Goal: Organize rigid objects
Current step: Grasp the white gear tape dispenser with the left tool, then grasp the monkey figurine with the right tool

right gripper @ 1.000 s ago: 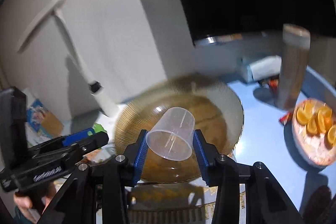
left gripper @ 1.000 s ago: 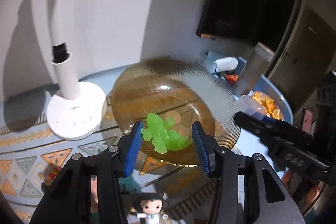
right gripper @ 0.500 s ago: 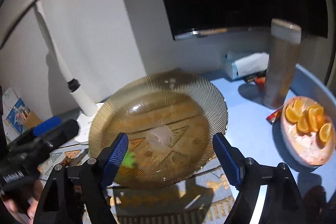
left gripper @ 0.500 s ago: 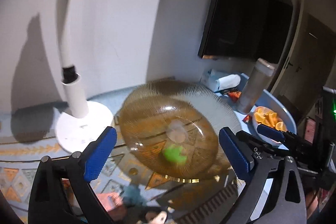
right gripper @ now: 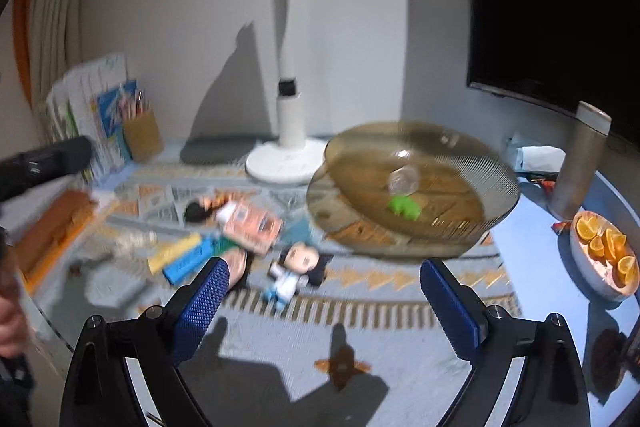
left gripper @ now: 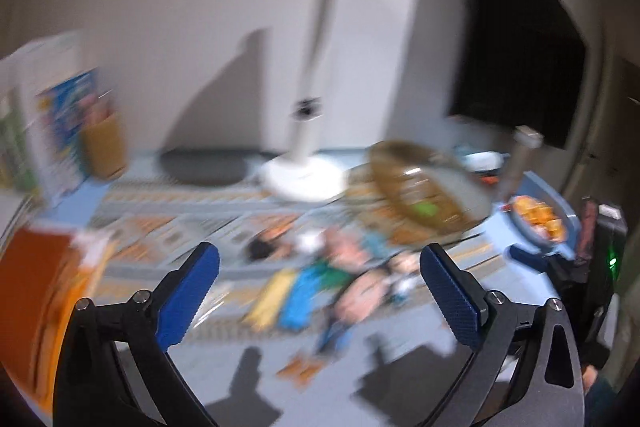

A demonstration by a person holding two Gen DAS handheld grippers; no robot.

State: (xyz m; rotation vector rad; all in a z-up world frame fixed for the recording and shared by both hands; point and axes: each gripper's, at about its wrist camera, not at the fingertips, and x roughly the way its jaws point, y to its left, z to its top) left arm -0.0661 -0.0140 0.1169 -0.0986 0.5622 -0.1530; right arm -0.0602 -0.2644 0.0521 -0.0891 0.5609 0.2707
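The table [right gripper: 520, 311] is covered by a blue patterned mat and holds everything else; a dark wall-mounted screen [right gripper: 560, 7] hangs at the back right; a white desk lamp [right gripper: 286, 75] stands on its round base near the wall, just left of the amber ribbed glass plate [right gripper: 472, 223]; inside that plate lie a green toy figure [right gripper: 404, 206] and, touching or just behind it, a clear plastic cup [right gripper: 404, 183] on its side; a tall grey tumbler [right gripper: 580, 159] stands right of the plate, with a bowl of orange slices [right gripper: 604, 255] nearer the camera; left of the plate a loose heap of toys spreads over the mat, among them an orange-pink box [right gripper: 252, 225], a yellow block [right gripper: 174, 255] beside a blue block [right gripper: 188, 265], and a small dark-haired doll figure [right gripper: 296, 269] lying on its back; a pencil holder [right gripper: 142, 135] sits at the back left; the left gripper [left gripper: 320, 291] has its blue pads spread wide with nothing between them, its view heavily blurred; the right gripper [right gripper: 324, 303] is likewise spread wide and empty above the mat
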